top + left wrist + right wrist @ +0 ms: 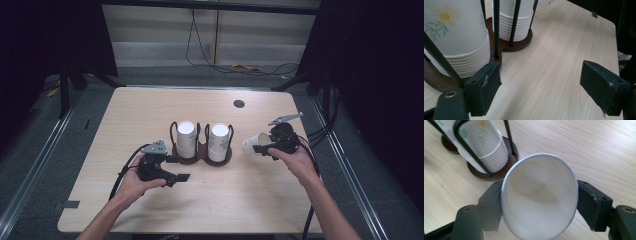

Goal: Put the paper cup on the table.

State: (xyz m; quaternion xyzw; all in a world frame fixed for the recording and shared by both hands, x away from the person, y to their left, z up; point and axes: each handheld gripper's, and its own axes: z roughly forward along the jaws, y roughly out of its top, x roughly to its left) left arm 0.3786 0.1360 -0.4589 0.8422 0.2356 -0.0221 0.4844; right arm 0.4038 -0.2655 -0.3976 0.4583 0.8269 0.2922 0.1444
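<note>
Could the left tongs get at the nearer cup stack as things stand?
Probably yes: the left tongs are open beside the cup stack, though the holder's black wire uprights ring it and could block a side grip.

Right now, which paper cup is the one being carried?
Start at the dark wooden cup rack mid-table, with its two upside-down stacks. Look right, to the right claw. The loose paper cup pinched there lies on its side, alone and off the rack.
</note>
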